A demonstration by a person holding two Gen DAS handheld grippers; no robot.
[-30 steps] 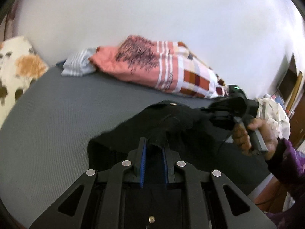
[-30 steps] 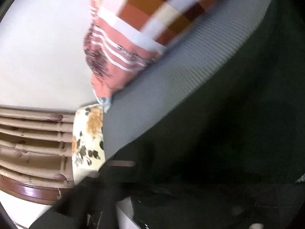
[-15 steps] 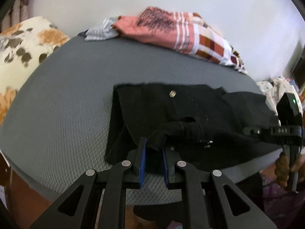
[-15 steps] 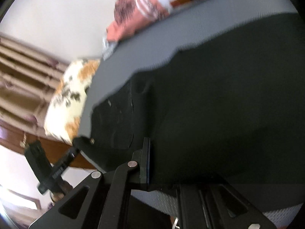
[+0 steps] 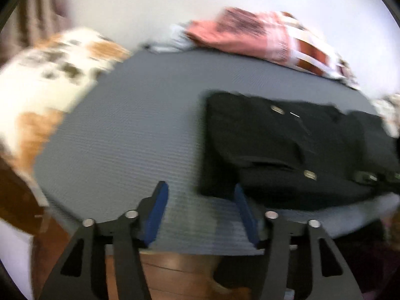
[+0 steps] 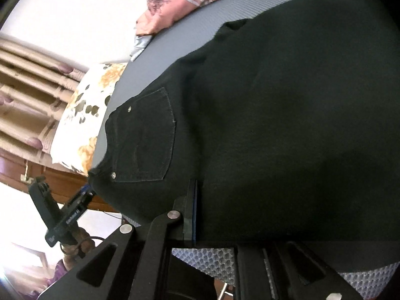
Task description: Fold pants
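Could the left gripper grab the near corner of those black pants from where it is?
Probably yes. The left gripper is opening with nothing between its jaws, and the corner of the black pants lies right beside one fingertip on the grey mattress, with nothing in the way.

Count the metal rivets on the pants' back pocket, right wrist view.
2. On the black pants, the back pocket has one rivet at its upper left corner and another at its lower left corner. The other corners show none. Any under folded fabric would be hidden.
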